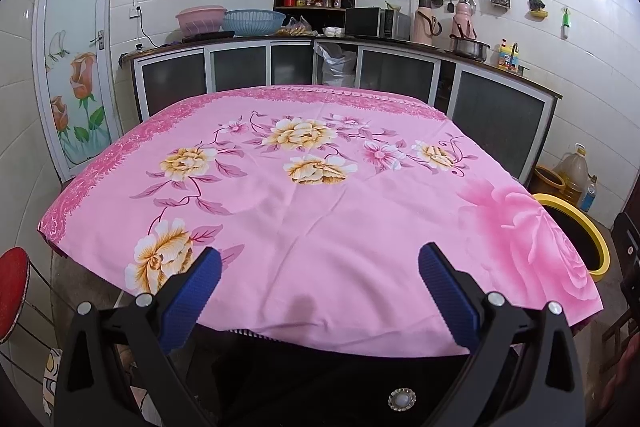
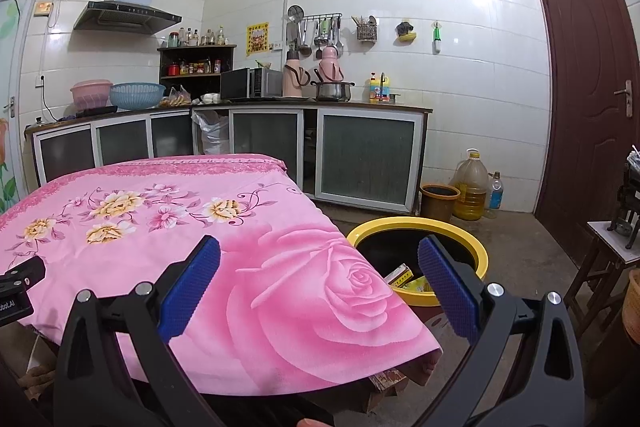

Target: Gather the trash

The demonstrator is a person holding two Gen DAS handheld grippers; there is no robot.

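Looks basically done: worktop (image 1: 320, 227) bare, both jaws spread and empty, trash sits in the yellow bin (image 2: 480, 247), so just check for leftovers.

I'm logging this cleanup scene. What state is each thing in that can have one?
Left tongs: open, holding nothing.
Right tongs: open, holding nothing.
Yellow-rimmed black trash bin: uncovered, yellow packaging inside.
Pink floral tablecloth: spread flat, nothing lying on it.
Brown wooden door: shut.
White glass door painted with roses: shut.
Large clear plastic oil jug: upright, capped, partly full.
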